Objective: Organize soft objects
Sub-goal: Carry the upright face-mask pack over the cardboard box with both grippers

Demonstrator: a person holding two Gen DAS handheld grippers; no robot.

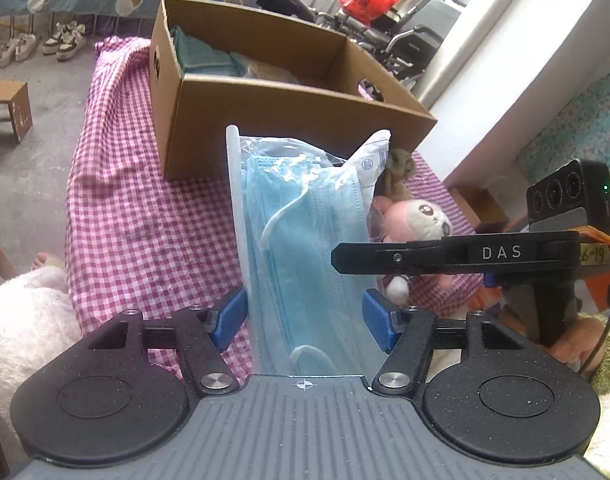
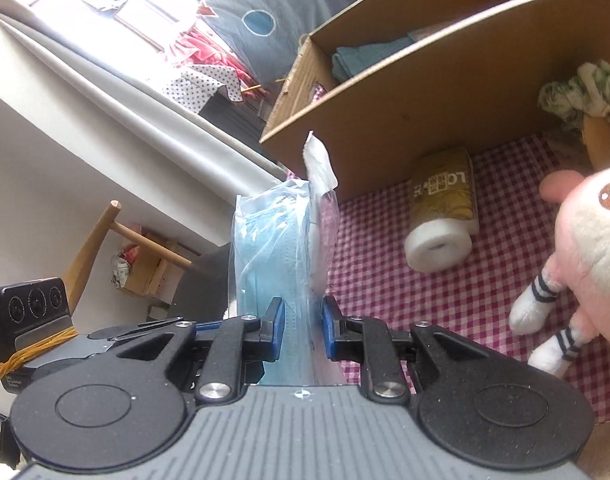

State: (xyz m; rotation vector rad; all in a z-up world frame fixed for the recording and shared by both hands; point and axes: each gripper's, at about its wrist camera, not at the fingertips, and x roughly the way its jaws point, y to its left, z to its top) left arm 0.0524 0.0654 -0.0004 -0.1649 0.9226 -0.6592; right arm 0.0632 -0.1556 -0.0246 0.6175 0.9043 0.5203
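Observation:
A clear bag of blue face masks (image 1: 305, 240) stands upright above the pink checked cloth (image 1: 145, 220), in front of an open cardboard box (image 1: 289, 120). My left gripper (image 1: 303, 320) has its blue pads pressed on both flat sides of the bag's lower part. From the right, my right gripper (image 1: 339, 258) reaches in with its black fingers pinched on the bag's edge. In the right wrist view the bag (image 2: 273, 248) sits squeezed between the right gripper's (image 2: 303, 330) pads. The box (image 2: 405, 120) holds a folded teal cloth (image 1: 197, 52).
A pink and white plush toy (image 2: 593, 240) lies on the cloth to the right of the bag. A wrapped paper roll (image 2: 443, 216) lies against the box wall. White fluffy fabric (image 1: 25, 320) is at the lower left; a small wooden stool (image 1: 5, 108) stands on the floor.

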